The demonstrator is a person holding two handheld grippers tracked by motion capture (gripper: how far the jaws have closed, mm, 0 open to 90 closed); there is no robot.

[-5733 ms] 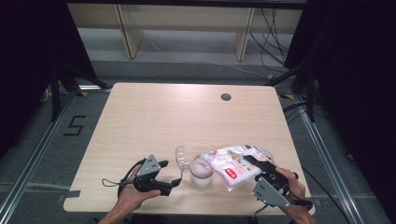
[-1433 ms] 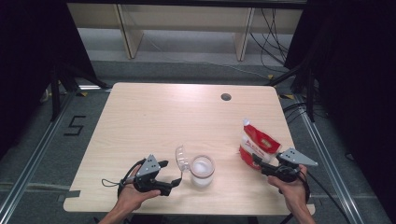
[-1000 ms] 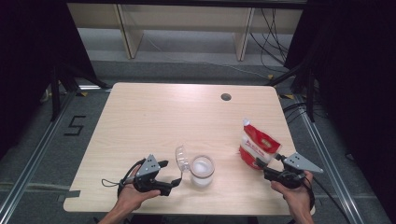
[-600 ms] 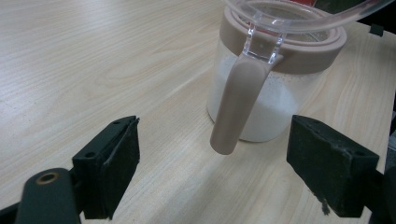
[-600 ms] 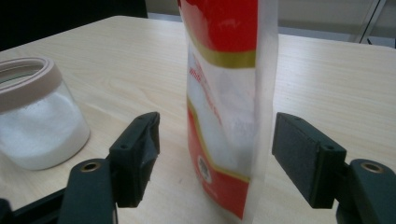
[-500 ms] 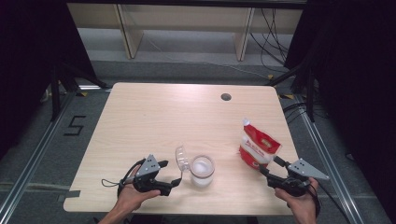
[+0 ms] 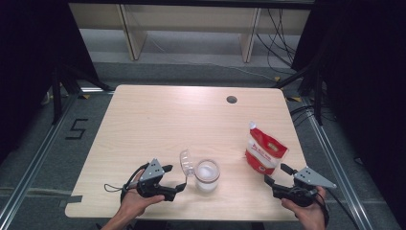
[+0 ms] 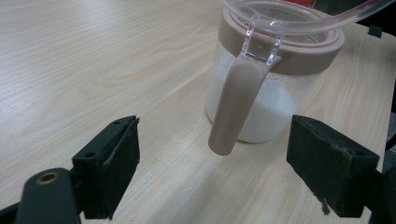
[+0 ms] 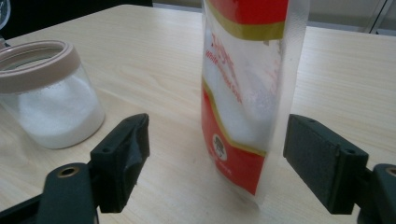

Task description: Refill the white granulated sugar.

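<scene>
A clear jar [image 7: 207, 174] with a tan rim holds white powder near the table's front edge; its clear hinged lid [image 7: 186, 162] stands up at its left. In the left gripper view the jar [image 8: 261, 93] has a tan latch tab [image 8: 233, 109] hanging down its side. My left gripper [image 7: 174, 178] is open, its jaws apart just short of the tab. A red and white pouch [image 7: 264, 152] stands upright at the right. My right gripper [image 7: 278, 175] is open just in front of the pouch [image 9: 247, 84]; its jaws have just been opening, with nothing pressed between them.
The wooden table [image 7: 191, 120] has a round cable hole [image 7: 231, 99] near its back edge. Black frame posts and cables stand at both sides. A floor mark "5" [image 7: 76, 129] lies left of the table.
The pouch, earlier lying tipped over by the jar, now stands upright at the right. My right gripper has let go of it and drawn back toward the front edge. The left gripper stayed put.
</scene>
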